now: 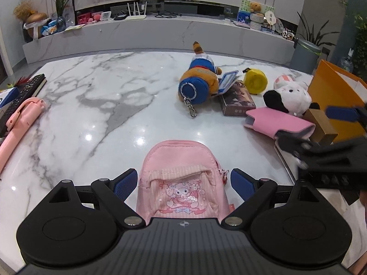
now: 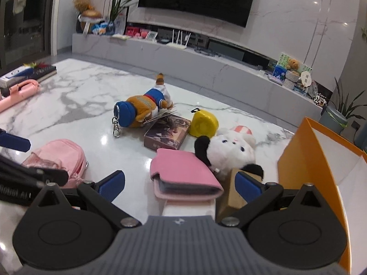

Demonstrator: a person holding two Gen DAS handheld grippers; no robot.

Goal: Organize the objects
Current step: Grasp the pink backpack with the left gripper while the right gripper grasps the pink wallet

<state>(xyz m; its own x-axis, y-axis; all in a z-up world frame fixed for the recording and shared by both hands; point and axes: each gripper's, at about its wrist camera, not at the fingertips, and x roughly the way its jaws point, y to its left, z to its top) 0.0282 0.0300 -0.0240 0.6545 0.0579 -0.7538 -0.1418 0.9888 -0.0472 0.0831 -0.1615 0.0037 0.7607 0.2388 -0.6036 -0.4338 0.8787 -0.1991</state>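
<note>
The left gripper (image 1: 183, 183) stands wide open astride the pink bag (image 1: 182, 178) at 6 o'clock on the worktop (image 1: 91, 105), pads beside it but apart, likely lined up to grasp. The right gripper (image 2: 180, 183) is wide open too, holding nothing, over the pink case (image 2: 183, 171). The orange box (image 2: 321, 155) at 3 o'clock looks the likely destination; plush toys and a yellow case lie around 12 to 1 o'clock.

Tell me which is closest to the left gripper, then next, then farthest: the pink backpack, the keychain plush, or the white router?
1. Pink backpack, between the left gripper fingers.
2. Keychain plush, mid-table, slightly right.
3. White router, on the far TV shelf.
</note>
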